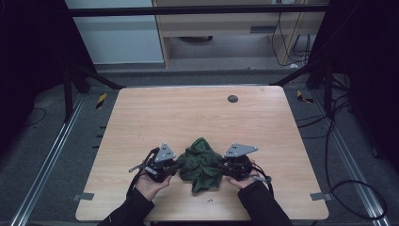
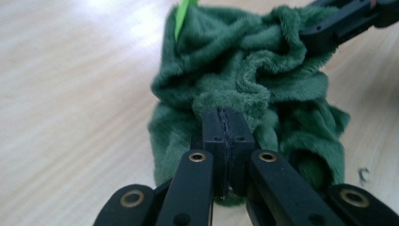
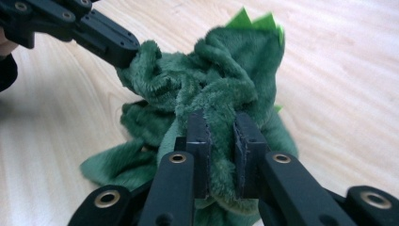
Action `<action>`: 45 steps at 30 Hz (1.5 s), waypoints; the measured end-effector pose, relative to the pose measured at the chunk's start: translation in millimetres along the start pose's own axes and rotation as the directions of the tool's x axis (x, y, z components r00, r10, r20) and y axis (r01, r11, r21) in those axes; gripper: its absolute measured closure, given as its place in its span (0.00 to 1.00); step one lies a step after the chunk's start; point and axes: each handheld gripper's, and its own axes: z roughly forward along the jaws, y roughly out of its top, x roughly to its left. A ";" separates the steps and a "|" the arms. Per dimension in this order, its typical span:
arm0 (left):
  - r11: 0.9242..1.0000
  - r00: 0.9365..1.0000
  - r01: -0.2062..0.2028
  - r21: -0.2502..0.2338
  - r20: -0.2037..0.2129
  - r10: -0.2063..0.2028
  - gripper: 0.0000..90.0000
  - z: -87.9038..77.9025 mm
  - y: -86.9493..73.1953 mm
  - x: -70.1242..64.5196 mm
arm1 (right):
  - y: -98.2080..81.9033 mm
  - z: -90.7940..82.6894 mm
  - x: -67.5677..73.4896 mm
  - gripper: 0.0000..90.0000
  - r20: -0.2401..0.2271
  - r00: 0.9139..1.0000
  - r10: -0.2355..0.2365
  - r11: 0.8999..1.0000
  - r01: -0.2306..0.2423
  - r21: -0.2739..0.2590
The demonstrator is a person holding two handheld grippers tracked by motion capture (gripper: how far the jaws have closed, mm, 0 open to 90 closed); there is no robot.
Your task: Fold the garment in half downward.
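Item: one dark green plush garment (image 1: 201, 164), fleecy, with bright green felt spikes (image 3: 256, 20) along one edge, bunched in a heap at the near middle of the desk (image 1: 188, 113). We judge it light, limp and compressible, not fragile, its pile likely giving the pads fair purchase. Left hand-held gripper (image 1: 173, 165): clenched on a fold at the heap's left side. Right hand-held gripper (image 1: 224, 165): grasping a thick fold at its right side. We recommend holds at edges or hems, not bulk folds.
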 end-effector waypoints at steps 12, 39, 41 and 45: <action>0.997 0.999 -0.006 0.076 0.037 0.004 0.99 7.0 -21.5 -14.1 | -22.8 -4.4 3.4 0.87 -0.010 0.998 0.068 0.994 -0.067 0.081; 0.999 0.999 0.053 -0.012 0.009 -0.053 0.79 -15.3 -17.3 -3.3 | -31.4 -15.7 4.0 0.64 0.024 0.994 0.104 0.992 -0.105 0.074; 0.998 0.998 0.060 -0.021 0.003 -0.060 0.78 -17.3 -12.9 0.5 | -27.4 -21.2 3.1 0.63 0.029 0.994 0.101 0.993 -0.102 0.050; 0.999 0.999 0.048 -0.019 -0.002 -0.049 0.77 -13.7 -4.4 4.3 | -18.7 -27.4 0.1 0.63 0.043 0.994 0.104 0.994 -0.105 0.013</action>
